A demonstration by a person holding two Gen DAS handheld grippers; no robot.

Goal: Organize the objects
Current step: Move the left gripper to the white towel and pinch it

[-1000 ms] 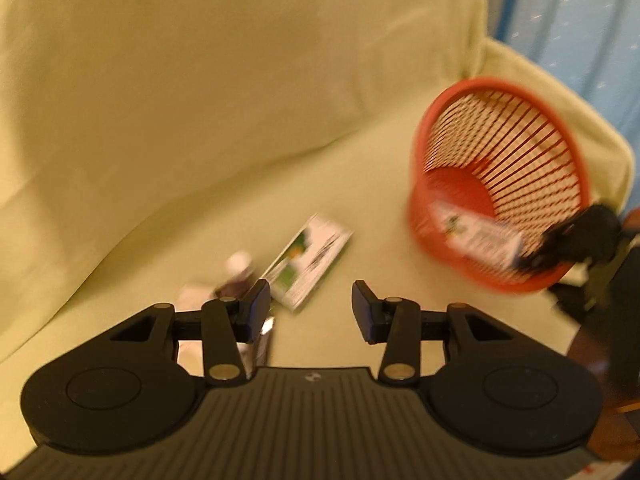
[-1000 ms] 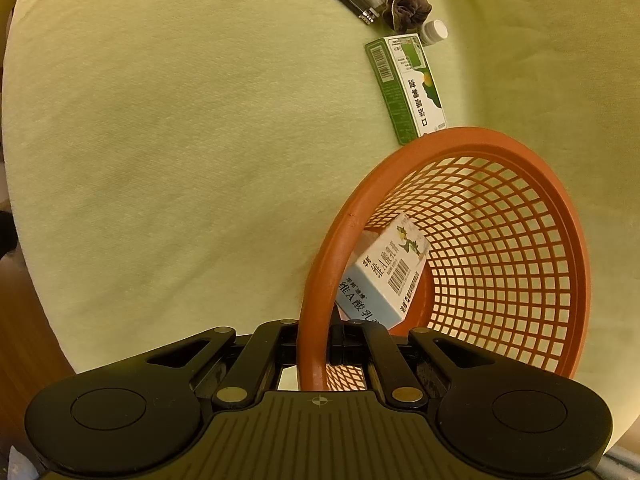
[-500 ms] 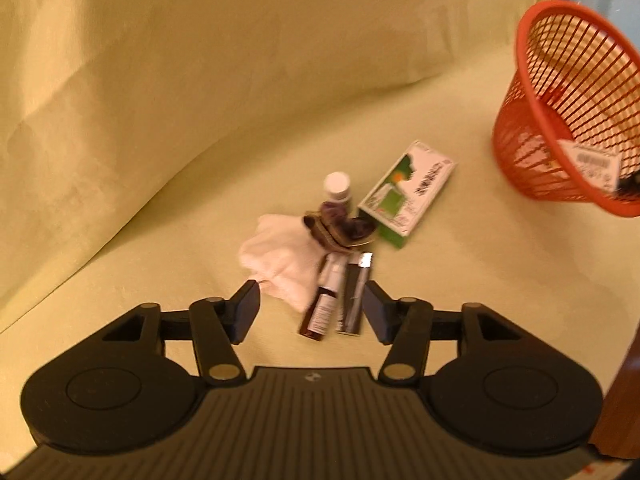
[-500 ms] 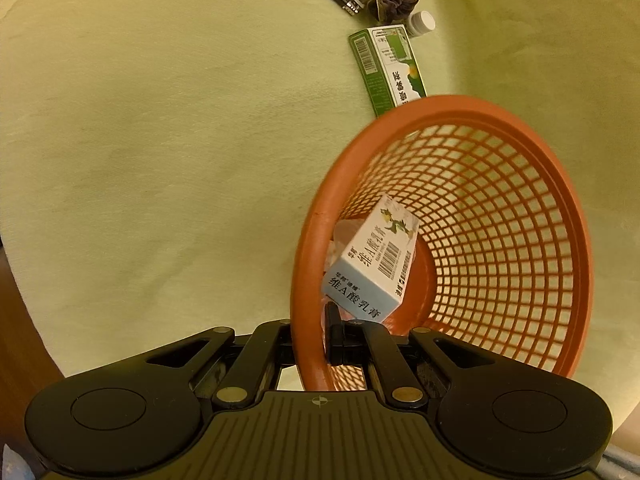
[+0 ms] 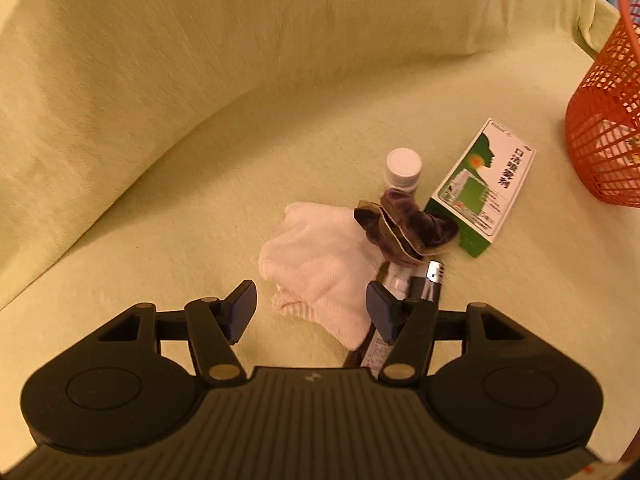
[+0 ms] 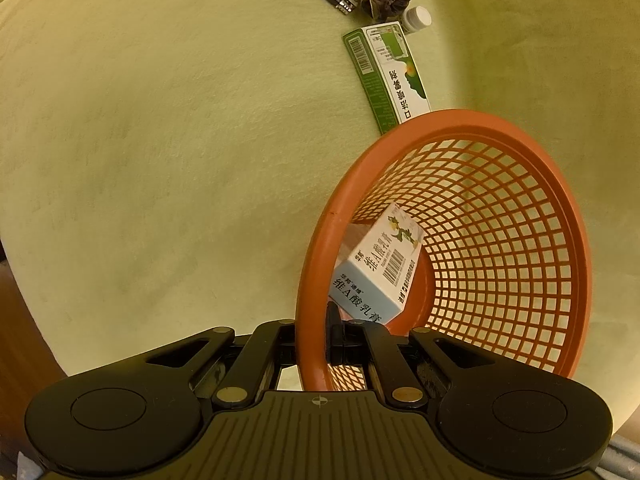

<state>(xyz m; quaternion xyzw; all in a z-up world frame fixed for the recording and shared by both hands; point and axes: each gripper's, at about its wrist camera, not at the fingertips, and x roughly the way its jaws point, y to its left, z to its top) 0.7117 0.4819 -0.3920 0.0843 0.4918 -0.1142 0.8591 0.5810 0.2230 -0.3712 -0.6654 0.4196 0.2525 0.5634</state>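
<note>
Left wrist view: the left gripper (image 5: 311, 309) has dropped toward the pile at frame centre, its jaws opening, nothing pressed between them; the white cloth (image 5: 320, 264) now lies just beyond the tips, likely the next pick.

Right wrist view: the right gripper (image 6: 320, 340), unmoved, is clamped on the basket (image 6: 560, 200) rim at lower right; a box (image 6: 376, 268) lies inside.

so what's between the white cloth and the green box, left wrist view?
The dark scrunchie lies between the white cloth and the green box, overlapping the cloth's edge; the white-capped bottle stands just behind it.
</note>
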